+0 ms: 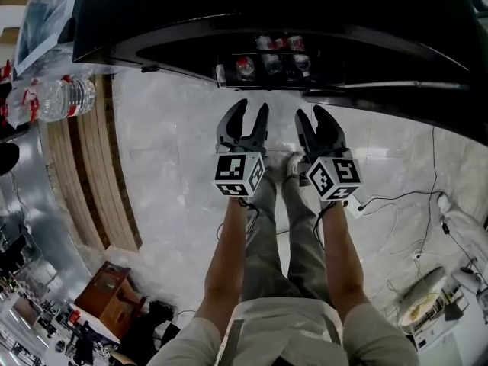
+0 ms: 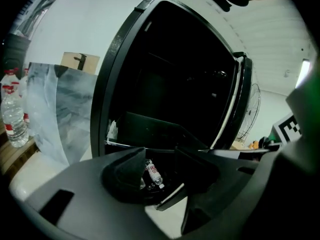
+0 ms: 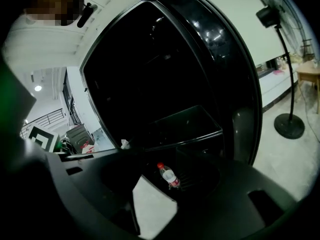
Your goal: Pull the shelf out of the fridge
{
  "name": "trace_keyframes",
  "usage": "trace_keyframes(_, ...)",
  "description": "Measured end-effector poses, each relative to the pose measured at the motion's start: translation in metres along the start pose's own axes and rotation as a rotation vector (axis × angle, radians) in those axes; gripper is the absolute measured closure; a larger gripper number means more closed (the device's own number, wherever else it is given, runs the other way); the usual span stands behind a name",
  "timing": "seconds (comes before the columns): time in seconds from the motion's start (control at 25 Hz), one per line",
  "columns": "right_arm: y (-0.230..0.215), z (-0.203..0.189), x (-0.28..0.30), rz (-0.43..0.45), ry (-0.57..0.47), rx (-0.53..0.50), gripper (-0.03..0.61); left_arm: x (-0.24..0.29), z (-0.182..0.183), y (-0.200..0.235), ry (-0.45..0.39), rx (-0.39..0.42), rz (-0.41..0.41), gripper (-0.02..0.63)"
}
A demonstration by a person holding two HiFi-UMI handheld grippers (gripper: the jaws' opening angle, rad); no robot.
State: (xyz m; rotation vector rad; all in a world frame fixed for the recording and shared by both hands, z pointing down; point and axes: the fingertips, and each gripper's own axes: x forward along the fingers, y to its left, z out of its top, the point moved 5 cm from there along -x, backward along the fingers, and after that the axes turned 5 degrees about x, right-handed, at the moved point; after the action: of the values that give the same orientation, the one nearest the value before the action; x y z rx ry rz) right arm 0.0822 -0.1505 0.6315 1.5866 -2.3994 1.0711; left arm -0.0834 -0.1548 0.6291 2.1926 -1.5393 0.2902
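Ahead, two claws (image 1: 252,107) (image 1: 310,113), one fridge (image 1: 229,10).

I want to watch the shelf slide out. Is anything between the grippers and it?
Nothing visible. The fridge stands open, and the left gripper and right gripper, both open and empty, face the shelf.

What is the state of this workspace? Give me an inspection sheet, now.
Surface: pale tiled floor.
Job's things: fridge open; shelf inside it, untouched.
Clutter: bottles low in the fridge; water bottles at left.
Grippers: left gripper and right gripper open, holding nothing, just short of the fridge.
Cables: black leads on the floor at right.
Surroundings: standing fan; wooden slats.
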Motion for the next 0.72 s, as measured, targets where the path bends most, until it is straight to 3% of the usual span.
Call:
trace_keyframes(0.52,-0.018,0.0,0.046,0.024,-0.035,0.157,0.273,0.036,-0.01,0.013,0.002,-0.114,-0.011,0.376)
trace_keyframes(0.6,-0.02,0.001,0.053,0.025,-0.033,0.167,0.256,0.039,-0.016,0.015,0.018,-0.143,-0.018,0.335)
trace_keyframes(0.72,-0.021,0.001,0.06,0.027,-0.041,0.189,0.241,0.042,-0.019,0.02,0.014,-0.188,-0.02,0.325)
